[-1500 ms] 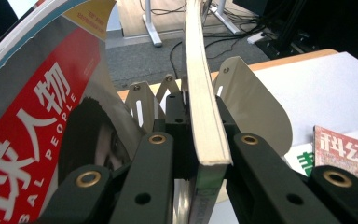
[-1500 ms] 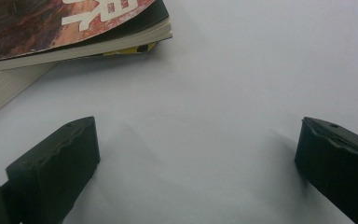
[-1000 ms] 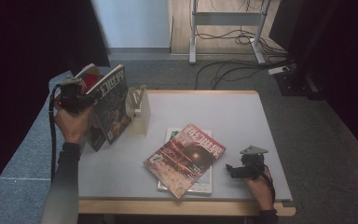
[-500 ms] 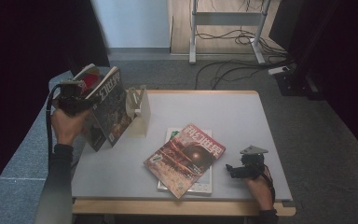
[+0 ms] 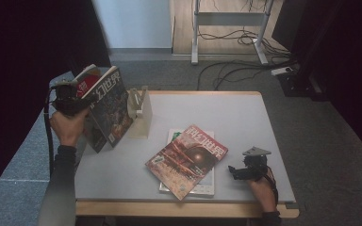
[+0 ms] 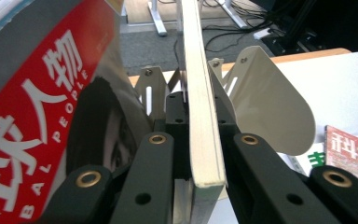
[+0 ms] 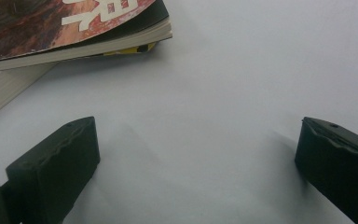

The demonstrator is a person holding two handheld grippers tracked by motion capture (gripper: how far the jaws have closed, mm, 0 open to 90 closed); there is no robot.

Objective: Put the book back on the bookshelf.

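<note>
My left gripper (image 5: 70, 104) is raised above the table's left edge, its jaws pinched on the edge of a dark-covered magazine (image 5: 109, 106). In the left gripper view that magazine (image 6: 203, 93) runs edge-on straight up between my two jaws, clamped on both sides. A second magazine with a red cover (image 6: 37, 102) lies against the left side of the held one; I cannot tell whether it is caught in the grip as well. The held magazine hangs tilted just beside the white metal bookend rack (image 5: 139, 113), whose rounded plates (image 6: 265, 100) stand directly beyond my jaws.

My right gripper (image 5: 238, 170) rests low at the table's (image 5: 245, 117) near right corner, jaws spread wide with bare table surface between them. Just to its left lies a red-covered magazine (image 5: 188, 157) stacked askew on a white book (image 5: 202, 187); both show at the top left of the right gripper view, red cover (image 7: 56, 23) above the white book (image 7: 4, 93)
</note>
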